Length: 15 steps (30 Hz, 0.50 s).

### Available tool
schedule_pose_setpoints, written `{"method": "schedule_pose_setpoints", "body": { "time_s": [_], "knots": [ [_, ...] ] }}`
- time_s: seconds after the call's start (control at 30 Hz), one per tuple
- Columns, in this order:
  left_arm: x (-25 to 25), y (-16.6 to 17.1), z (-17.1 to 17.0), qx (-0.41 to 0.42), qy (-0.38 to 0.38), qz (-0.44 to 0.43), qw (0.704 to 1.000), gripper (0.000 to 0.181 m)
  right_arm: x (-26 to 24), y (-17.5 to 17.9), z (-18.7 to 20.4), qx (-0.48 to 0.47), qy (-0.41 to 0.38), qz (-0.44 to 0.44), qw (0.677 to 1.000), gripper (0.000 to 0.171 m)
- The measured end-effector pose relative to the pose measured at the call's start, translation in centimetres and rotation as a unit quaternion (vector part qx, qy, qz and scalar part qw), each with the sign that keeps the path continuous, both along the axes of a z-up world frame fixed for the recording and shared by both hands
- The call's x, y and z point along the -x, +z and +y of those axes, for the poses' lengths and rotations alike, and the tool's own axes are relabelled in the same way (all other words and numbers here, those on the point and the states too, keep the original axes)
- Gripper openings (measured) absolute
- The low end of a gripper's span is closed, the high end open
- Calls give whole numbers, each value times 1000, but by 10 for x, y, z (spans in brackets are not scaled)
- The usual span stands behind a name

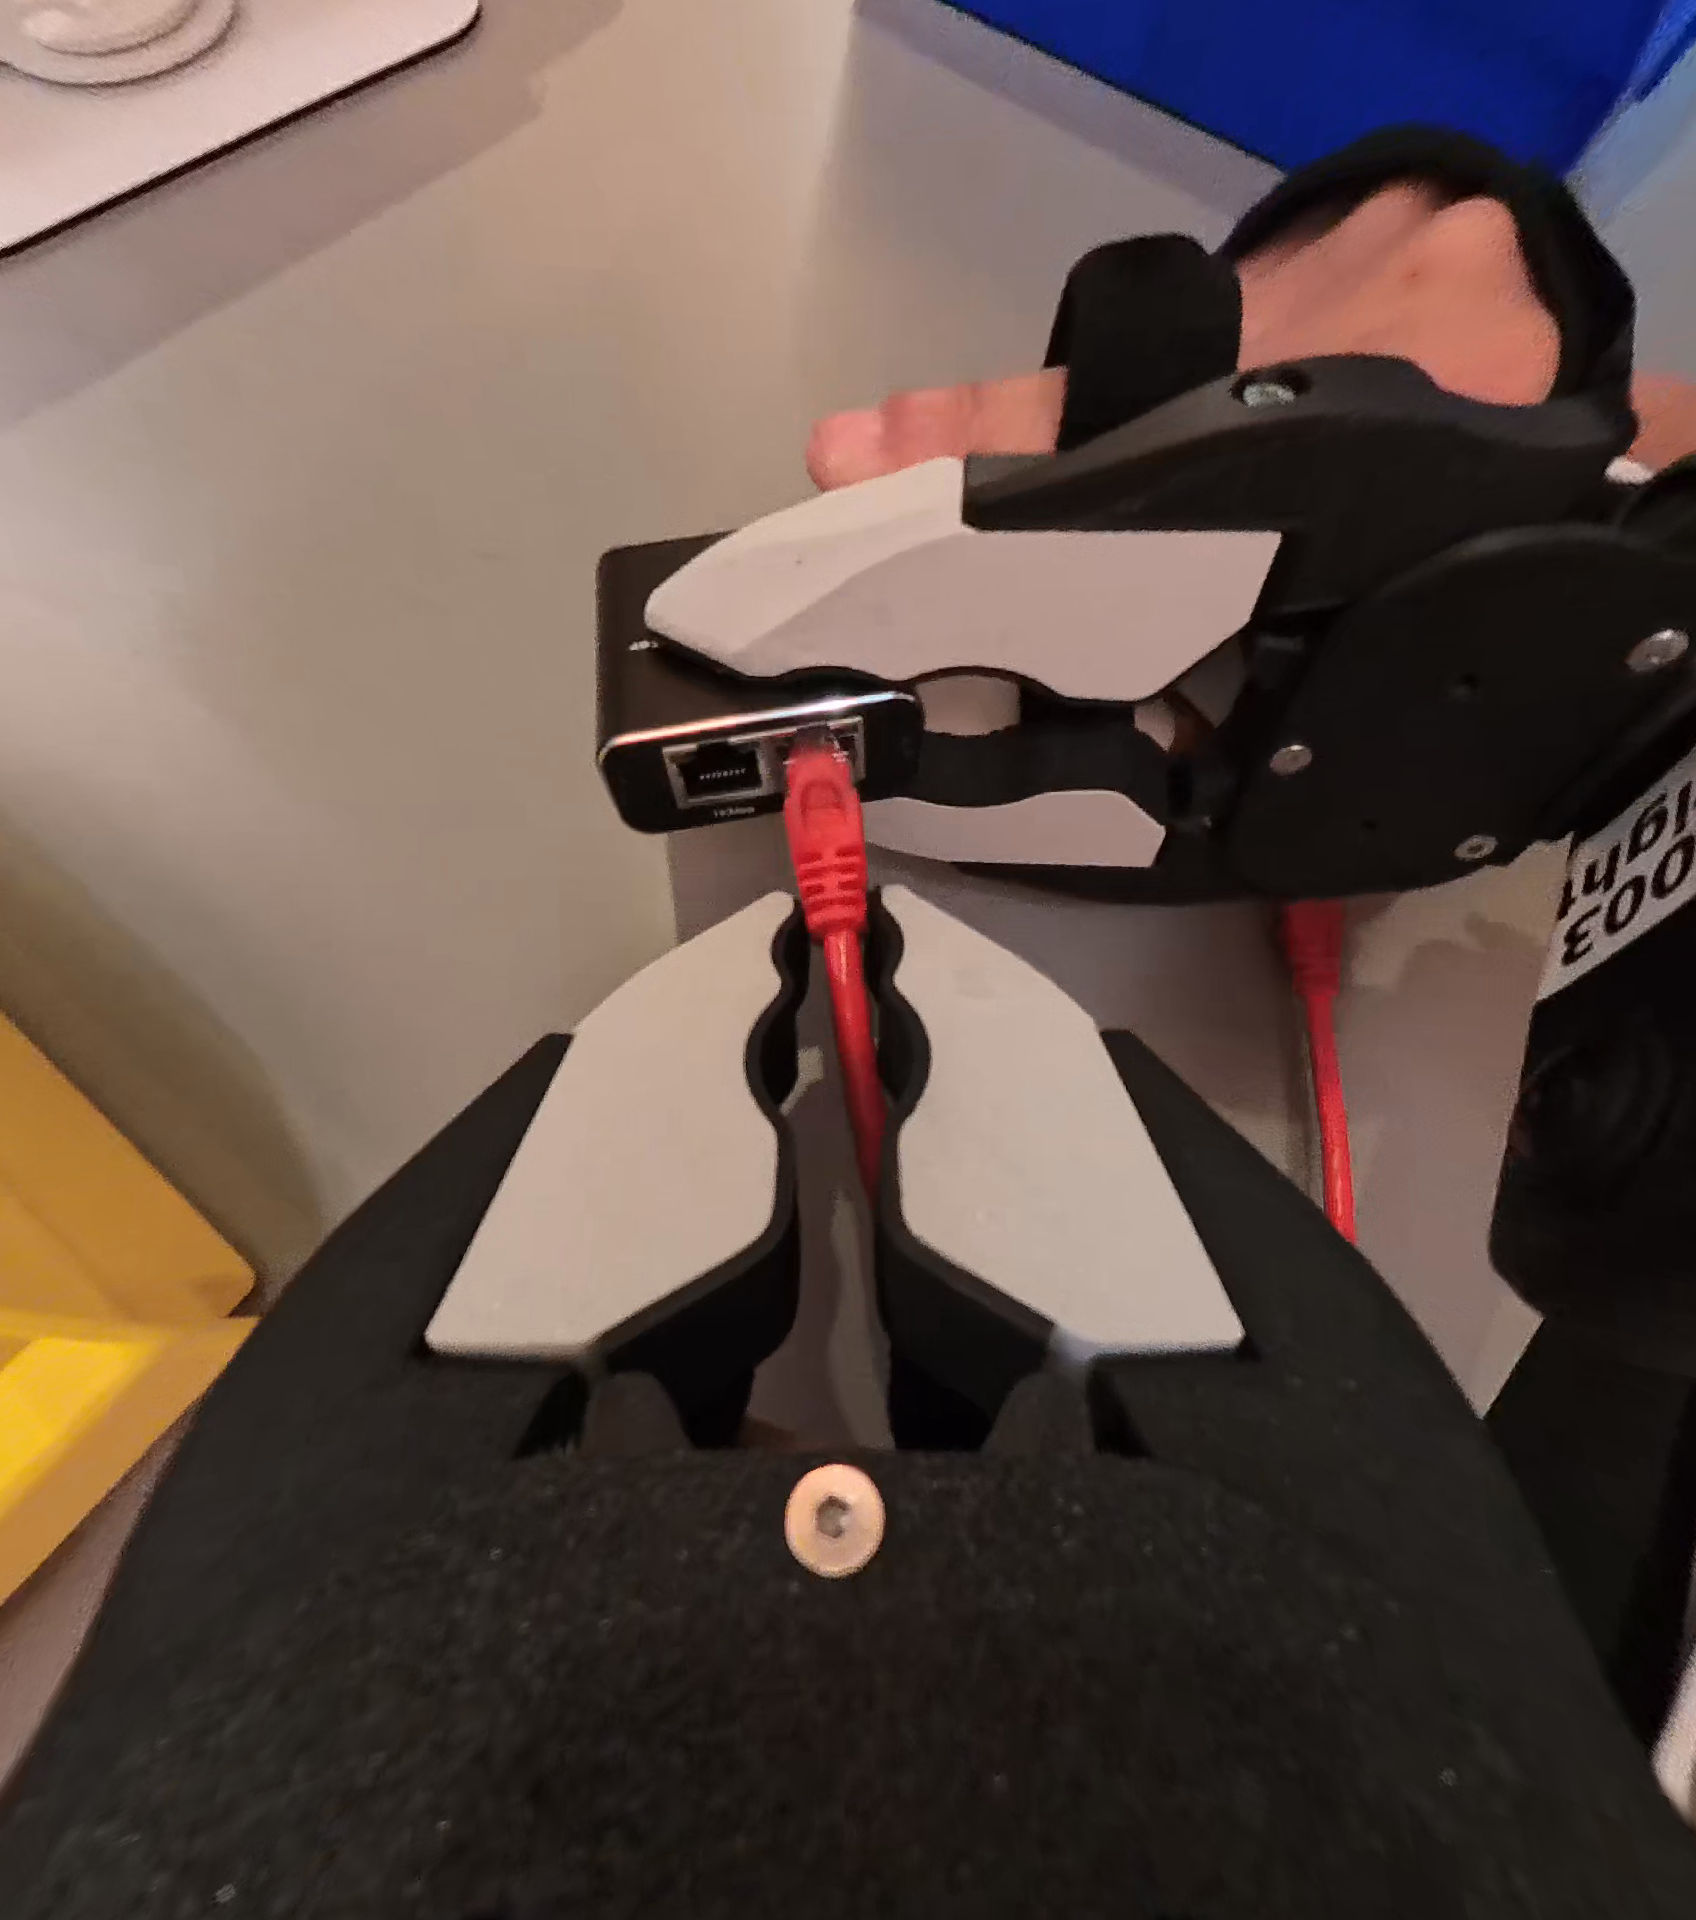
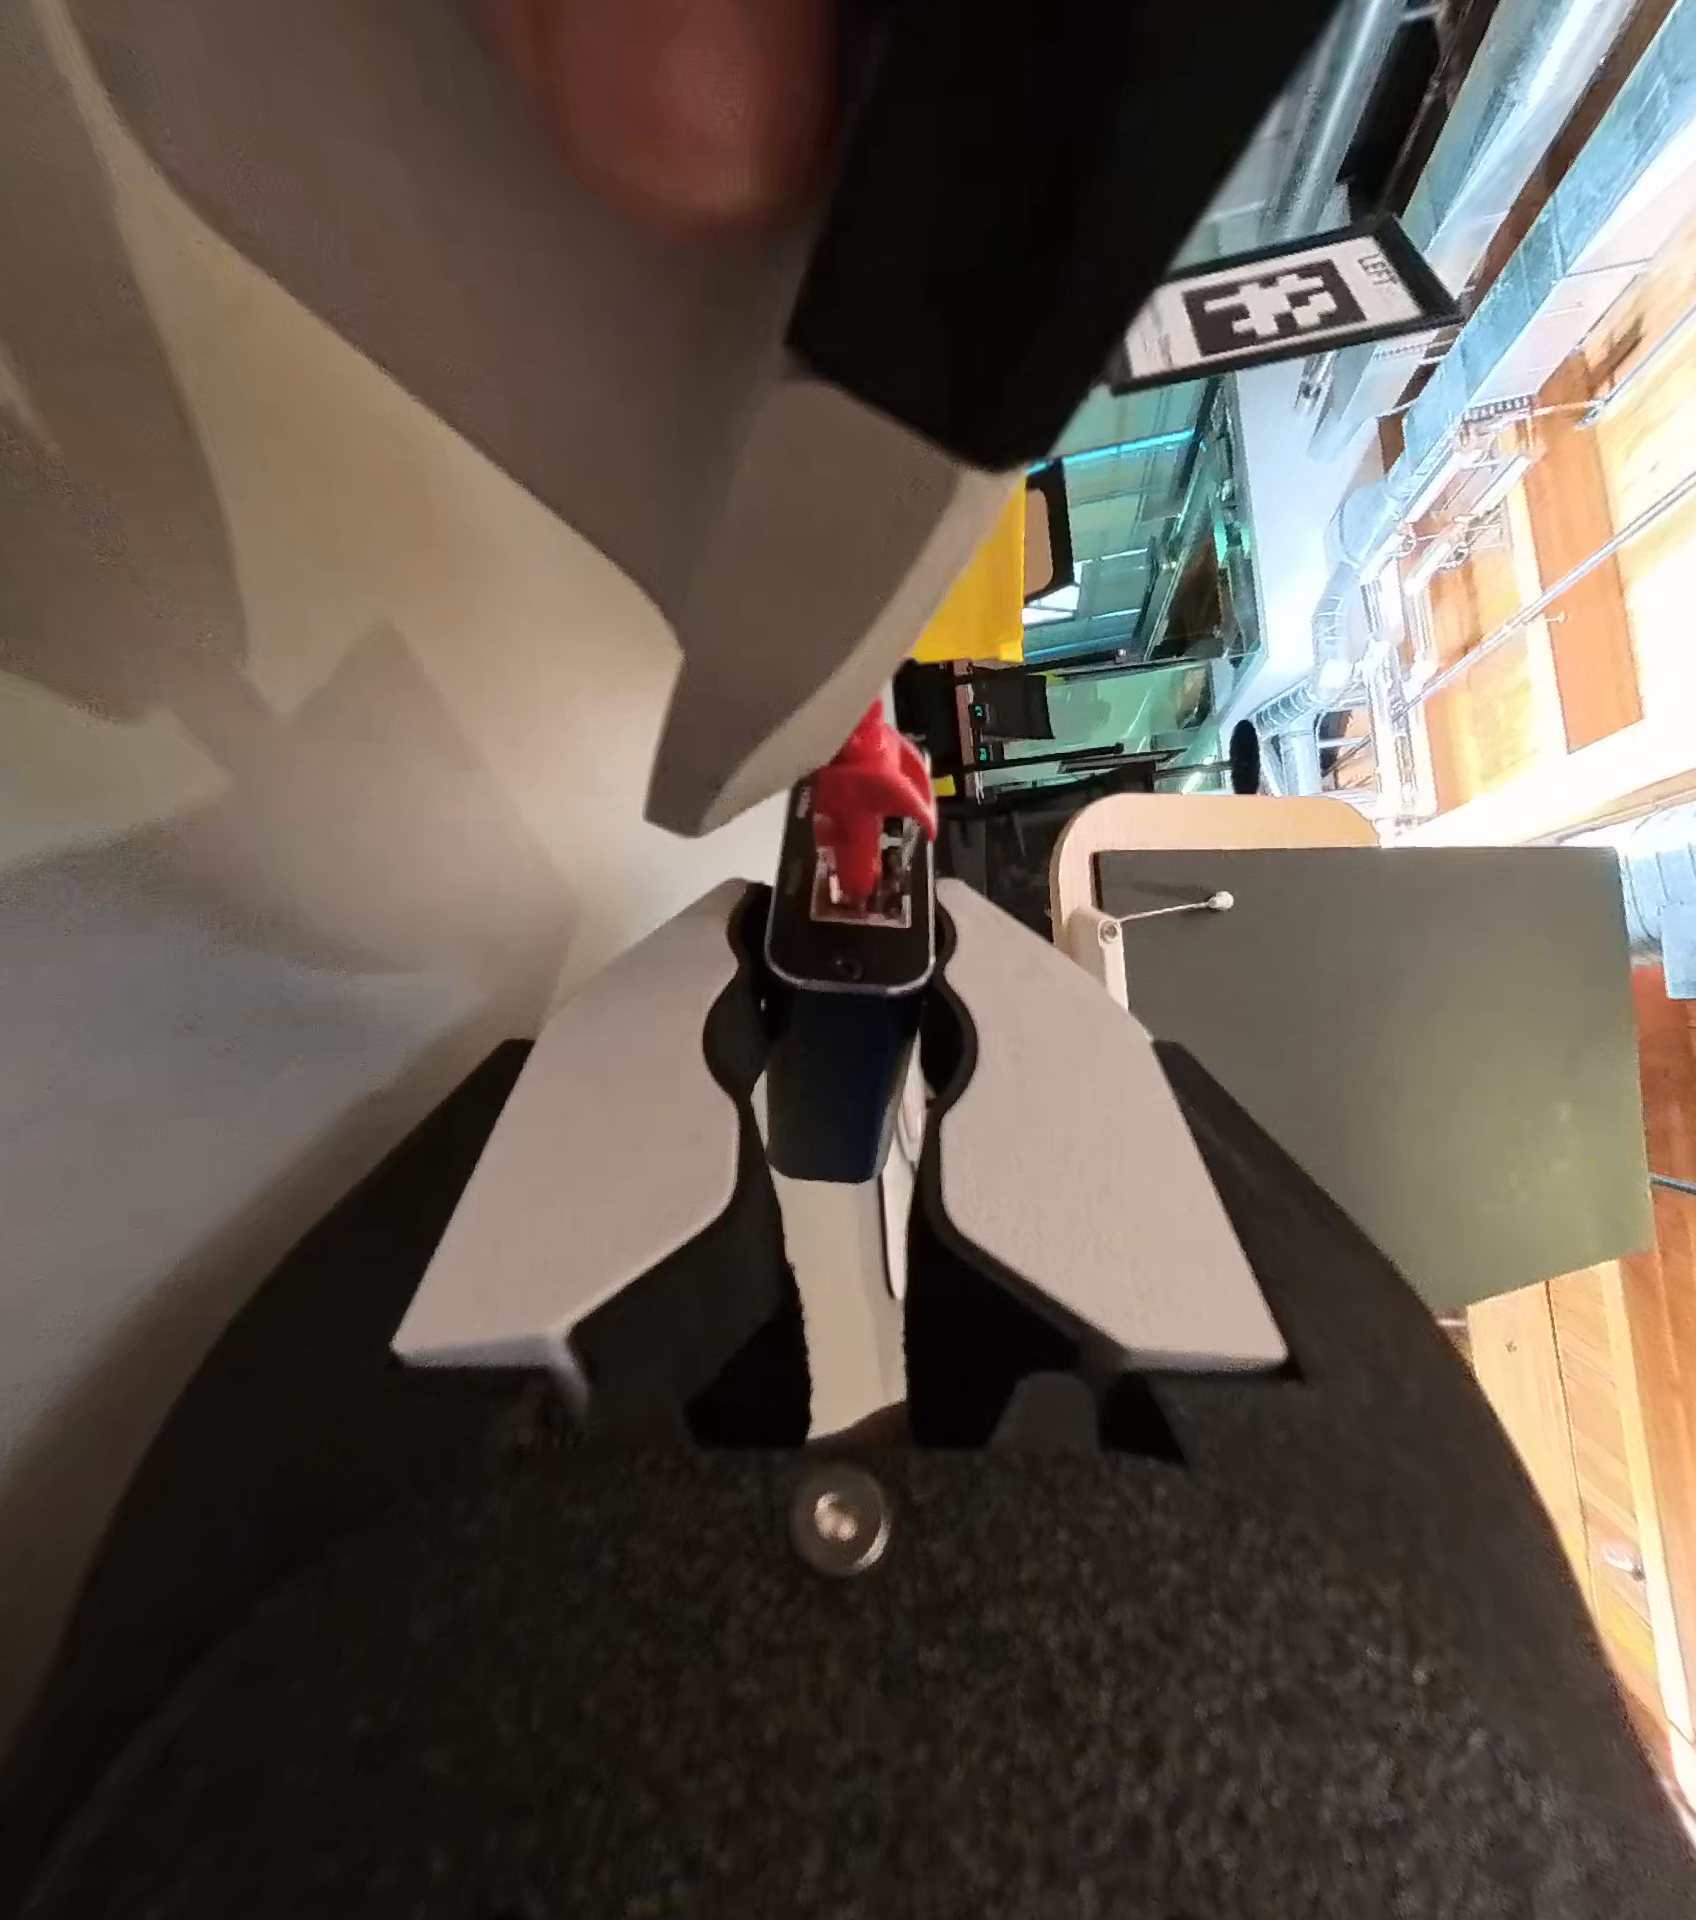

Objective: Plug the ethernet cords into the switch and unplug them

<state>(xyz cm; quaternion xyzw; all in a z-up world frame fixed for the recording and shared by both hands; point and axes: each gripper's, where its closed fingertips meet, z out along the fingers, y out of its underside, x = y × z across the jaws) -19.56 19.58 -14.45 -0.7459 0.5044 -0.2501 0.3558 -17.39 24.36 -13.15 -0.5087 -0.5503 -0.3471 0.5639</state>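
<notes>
A small black switch [image 1: 646,717] sits just above the grey table [image 1: 356,520]. My right gripper [image 2: 849,914] is shut on it from the right, with its upper finger [image 1: 927,603] across the top. A red ethernet cord [image 1: 828,831] is plugged into a middle port. My left gripper [image 1: 836,925] is shut on that cord just behind its boot. The port to the left [image 1: 719,774] is empty. In the right wrist view the switch [image 2: 839,1081] sits between the fingers, with the red plug [image 2: 870,795] at its far end and the left gripper's finger [image 2: 771,623] above.
A second red cord [image 1: 1327,1070] lies on the table under the right gripper. A yellow bin [image 1: 44,1299] stands at the lower left. A light pad [image 1: 148,125] holding a white object is at the far left, and a blue surface [image 1: 1291,73] is behind. Across from one pair of fingers to the other is roughly 5 cm.
</notes>
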Motion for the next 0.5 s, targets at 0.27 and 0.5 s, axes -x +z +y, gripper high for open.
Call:
{"method": "schedule_pose_setpoints", "body": {
  "time_s": [0.27,0.5],
  "knots": [
    [1,6,2,-15,5,-9,1000,12,-5,-9,2,3,-7,-30,1000,26],
    [2,5,3,-9,13,-5,1000,10,-6,-8,2,3,-11,-28,1000,26]
  ]
}}
